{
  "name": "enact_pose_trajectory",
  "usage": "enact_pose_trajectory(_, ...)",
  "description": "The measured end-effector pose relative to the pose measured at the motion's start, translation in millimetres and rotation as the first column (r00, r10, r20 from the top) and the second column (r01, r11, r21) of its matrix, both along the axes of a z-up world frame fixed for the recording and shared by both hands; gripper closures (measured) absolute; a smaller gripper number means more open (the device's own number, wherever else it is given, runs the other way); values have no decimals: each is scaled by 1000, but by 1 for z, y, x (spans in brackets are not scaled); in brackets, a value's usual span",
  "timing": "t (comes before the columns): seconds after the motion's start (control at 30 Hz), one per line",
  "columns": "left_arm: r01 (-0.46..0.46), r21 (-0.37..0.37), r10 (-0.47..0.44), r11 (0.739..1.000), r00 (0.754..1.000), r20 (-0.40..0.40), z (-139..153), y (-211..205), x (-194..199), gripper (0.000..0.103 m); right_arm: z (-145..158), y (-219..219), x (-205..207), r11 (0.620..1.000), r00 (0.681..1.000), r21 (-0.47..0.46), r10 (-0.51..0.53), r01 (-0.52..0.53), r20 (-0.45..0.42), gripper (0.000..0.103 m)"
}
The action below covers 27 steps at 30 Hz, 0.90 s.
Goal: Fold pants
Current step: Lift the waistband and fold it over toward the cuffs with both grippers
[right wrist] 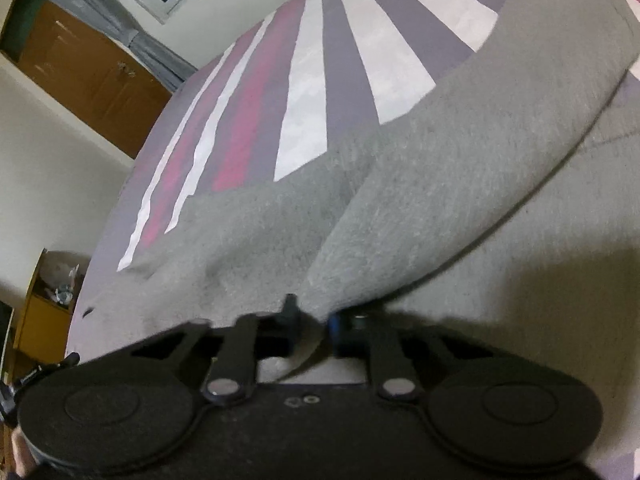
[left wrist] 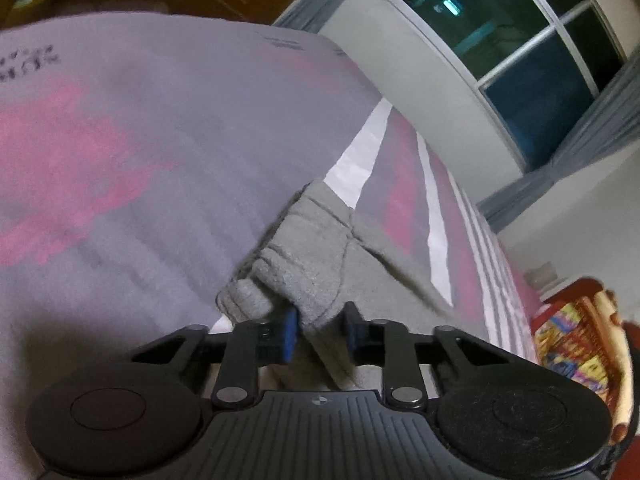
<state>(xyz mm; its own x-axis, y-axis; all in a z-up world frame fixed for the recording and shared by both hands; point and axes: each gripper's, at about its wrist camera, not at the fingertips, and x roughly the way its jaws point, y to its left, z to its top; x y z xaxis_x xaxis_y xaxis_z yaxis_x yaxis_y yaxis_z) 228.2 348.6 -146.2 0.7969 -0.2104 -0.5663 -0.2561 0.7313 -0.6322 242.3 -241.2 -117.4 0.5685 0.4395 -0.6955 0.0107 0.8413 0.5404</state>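
Grey fleece pants (right wrist: 420, 168) lie spread on a bed with a purple, pink and white striped sheet (right wrist: 312, 80). My right gripper (right wrist: 314, 326) is shut on an edge of the pants, with a fold of cloth rising from between its fingers. In the left wrist view my left gripper (left wrist: 320, 330) is shut on a bunched, ribbed end of the pants (left wrist: 304, 248), held a little above the sheet (left wrist: 120, 152).
A window (left wrist: 520, 48) with grey curtains is at the right of the left wrist view. A colourful cloth (left wrist: 576, 344) lies beyond the bed's right edge. A wooden door (right wrist: 88, 68) and a yellow shelf (right wrist: 44, 320) stand left of the bed.
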Motion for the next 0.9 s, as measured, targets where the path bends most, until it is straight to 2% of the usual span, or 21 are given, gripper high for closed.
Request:
enact_pose_trajectory(0.1, -9, -6, 9, 1000, 998, 61, 12, 1, -1, 83, 3, -1, -12, 1000, 999, 7, 8, -8, 38, 94)
enact_pose_trajectory(0.13, -7, -15, 9, 1000, 994, 106, 20, 1, -3, 83, 8, -2, -19, 1000, 998, 21, 9, -10, 66, 94)
enact_pose_trajectory(0.23, 2, 9, -4, 1000, 988, 156, 36, 0, 2, 83, 32, -5, -48, 999, 985, 27, 40, -45, 169, 94)
enact_pose_trajectory(0.3, 17, 37, -21, 999, 993, 115, 32, 2, 2, 83, 41, -7, -64, 998, 979, 33, 49, -57, 199, 94)
enact_pose_trajectory(0.37, 36, 85, -35, 996, 999, -8, 12, 1, 8, 83, 30, -8, -78, 998, 982, 11, 64, -67, 180, 93)
enact_pose_trajectory(0.4, 52, 108, -45, 993, 997, -67, 0, -1, 10, 83, 17, -4, -80, 996, 986, -36, 85, -81, 147, 93)
enact_pose_trajectory(0.43, 43, 97, -36, 994, 997, -66, -7, 0, 7, 83, 2, -1, -77, 993, 991, -69, 98, -92, 94, 92)
enact_pose_trajectory(0.47, 31, 86, -26, 996, 998, -54, -7, 1, 4, 83, -16, -4, -76, 996, 995, -34, 83, -82, 47, 92)
enact_pose_trajectory(0.53, 24, 91, -19, 996, 998, -53, 0, -3, 2, 83, -23, -13, -79, 998, 998, 32, 45, -46, 40, 93)
enact_pose_trajectory(0.6, 18, 125, -10, 992, 998, -65, 11, -8, -1, 82, -23, -13, -82, 999, 998, 14, 39, -40, 48, 91)
enact_pose_trajectory(0.63, 8, 149, 2, 989, 998, -66, 18, -13, -4, 80, -22, -13, -85, 999, 998, 0, 44, -44, 53, 82)
enact_pose_trajectory(0.67, 0, 203, 13, 979, 998, -65, 28, -21, -8, 69, -14, -14, -88, 1000, 997, -15, 29, -28, 67, 72)
enact_pose_trajectory(0.7, -5, 259, 20, 966, 998, -56, 36, -27, -12, 47, -6, -18, -97, 999, 995, -32, 1, 2, 102, 63)
enact_pose_trajectory(0.73, -9, 308, 24, 951, 999, -46, 42, -35, -15, 37, 4, -16, -101, 998, 990, -48, -24, 31, 139, 44)
enact_pose_trajectory(0.77, -9, 349, 31, 937, 998, -56, 44, -37, -16, 31, 14, -21, -107, 995, 983, -73, -48, 62, 178, 42)
enact_pose_trajectory(0.8, 0, 381, 37, 924, 995, -89, 45, -43, -12, 31, 20, -23, -106, 991, 980, -108, -61, 82, 188, 42)
enact_pose_trajectory(0.9, 24, 410, 48, 912, 985, -165, 38, -49, 1, 31, 29, -26, -87, 967, 981, -219, -93, 130, 170, 42)
